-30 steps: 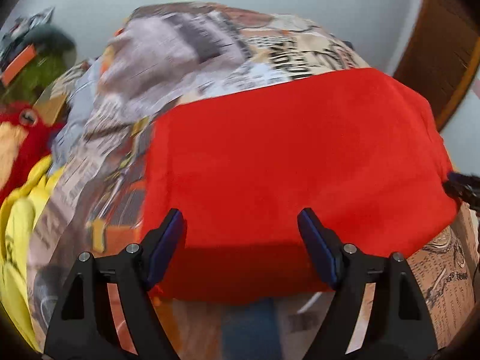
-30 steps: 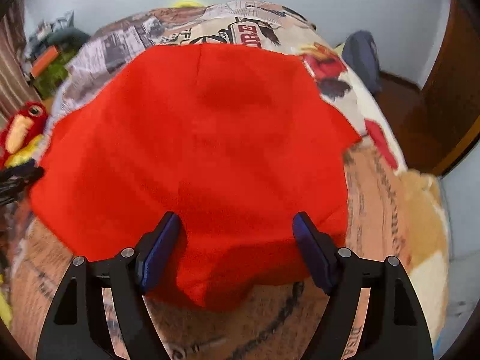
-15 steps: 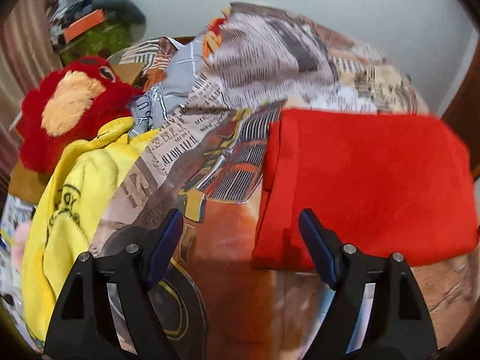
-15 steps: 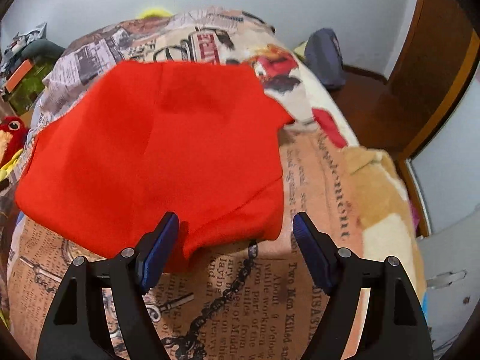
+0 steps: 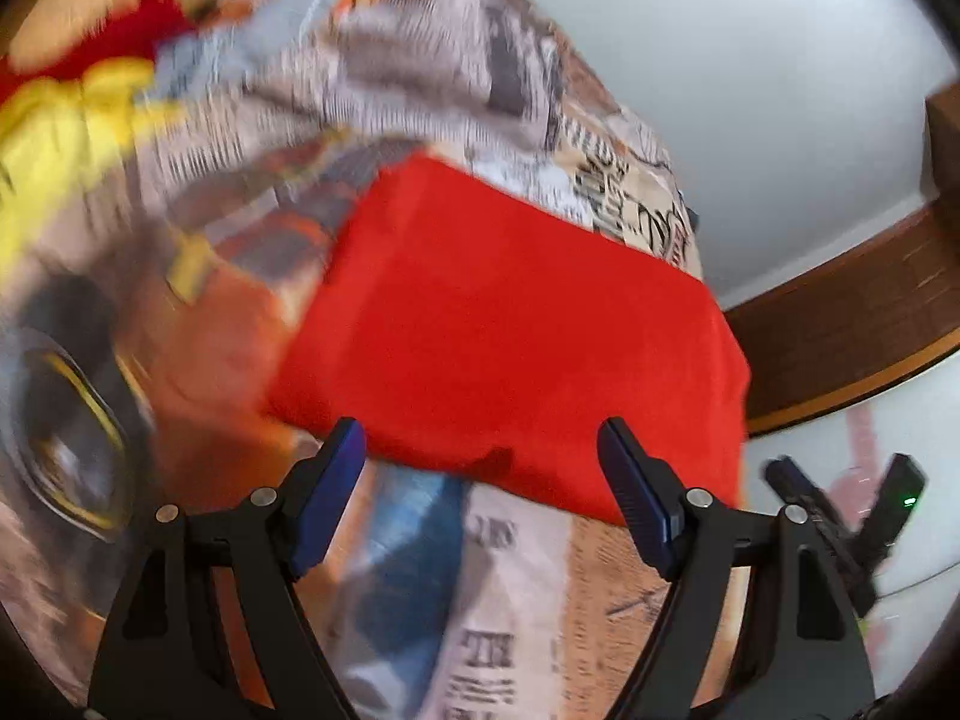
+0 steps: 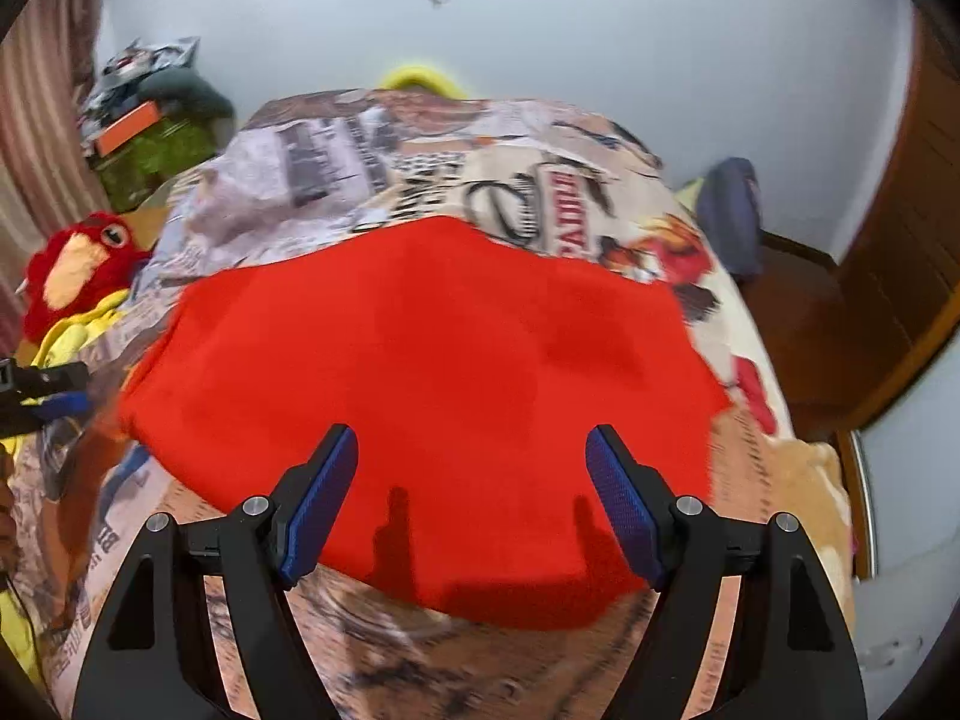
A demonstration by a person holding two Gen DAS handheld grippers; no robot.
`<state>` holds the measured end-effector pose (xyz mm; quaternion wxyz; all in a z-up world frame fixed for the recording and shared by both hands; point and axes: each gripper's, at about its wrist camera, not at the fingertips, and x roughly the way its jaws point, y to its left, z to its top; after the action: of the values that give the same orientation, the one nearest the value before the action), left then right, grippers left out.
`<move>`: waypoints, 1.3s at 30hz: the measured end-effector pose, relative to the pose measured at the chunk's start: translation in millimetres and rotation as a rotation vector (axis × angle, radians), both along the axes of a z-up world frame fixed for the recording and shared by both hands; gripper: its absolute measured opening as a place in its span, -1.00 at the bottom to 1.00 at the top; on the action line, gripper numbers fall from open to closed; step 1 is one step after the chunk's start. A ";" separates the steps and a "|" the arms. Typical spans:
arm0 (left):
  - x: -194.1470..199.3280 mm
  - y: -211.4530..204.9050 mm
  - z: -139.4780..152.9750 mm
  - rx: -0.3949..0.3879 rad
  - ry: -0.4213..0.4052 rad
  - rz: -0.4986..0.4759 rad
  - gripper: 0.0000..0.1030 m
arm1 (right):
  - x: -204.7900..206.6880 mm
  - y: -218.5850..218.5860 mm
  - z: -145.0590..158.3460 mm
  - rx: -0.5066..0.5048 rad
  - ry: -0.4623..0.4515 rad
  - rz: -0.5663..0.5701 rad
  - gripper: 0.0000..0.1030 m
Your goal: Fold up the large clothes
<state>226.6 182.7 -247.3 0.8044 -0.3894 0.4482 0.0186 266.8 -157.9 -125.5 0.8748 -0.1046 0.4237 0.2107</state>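
Note:
A red garment (image 5: 510, 324) lies folded flat on the printed bedspread (image 5: 516, 606); it also shows in the right wrist view (image 6: 432, 396). My left gripper (image 5: 480, 480) is open and empty, held over the garment's near edge. My right gripper (image 6: 471, 480) is open and empty, held over the garment's near edge at its own side. The right gripper shows at the right edge of the left wrist view (image 5: 840, 516), and the left gripper at the left edge of the right wrist view (image 6: 42, 390).
A red plush bird (image 6: 72, 270) and a yellow cloth (image 6: 72, 330) lie at the bed's left side. A green bag with clutter (image 6: 156, 144) stands behind them. A dark blue item (image 6: 729, 210) and a wooden door (image 6: 900, 276) are to the right.
The left gripper has swung back to the right, from the plush and yellow cloth toward the red garment. The right gripper has come closer over the garment. Both stay open.

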 end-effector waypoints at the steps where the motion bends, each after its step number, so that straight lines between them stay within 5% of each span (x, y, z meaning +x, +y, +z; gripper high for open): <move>1: 0.8 -1.4 -8.3 -0.041 0.014 0.000 0.54 | 0.8 6.4 -3.9 -0.006 0.004 0.015 0.46; 7: 5.8 4.0 -50.7 -0.236 0.066 0.031 0.54 | 6.6 31.2 -36.2 -0.072 0.078 0.058 0.46; 14: 23.3 25.8 -79.1 -0.308 0.063 0.168 0.54 | 7.2 26.2 -40.6 -0.027 0.110 0.052 0.46; 19: 52.0 20.5 -82.5 -0.323 0.011 0.169 0.52 | 8.4 27.3 -42.0 -0.017 0.122 0.040 0.46; 21: 61.3 19.1 -83.8 -0.294 0.005 0.183 0.37 | 8.1 27.4 -42.1 -0.020 0.119 0.037 0.46; 26: 72.4 27.7 -88.6 -0.243 0.035 0.250 -0.50 | 5.9 29.0 -39.5 -0.040 0.111 0.029 0.46; 29: 73.2 33.8 -79.8 -0.241 0.018 0.279 -0.81 | 6.4 30.9 -34.7 -0.065 0.101 0.029 0.46; 39: 62.8 36.8 61.3 0.112 -0.243 0.256 -0.86 | 12.6 59.9 1.9 -0.025 0.048 0.062 0.46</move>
<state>289.3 219.6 -186.0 0.8642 -0.3973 0.2926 0.0987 279.4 -97.9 -123.5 0.8560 -0.1236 0.4437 0.2349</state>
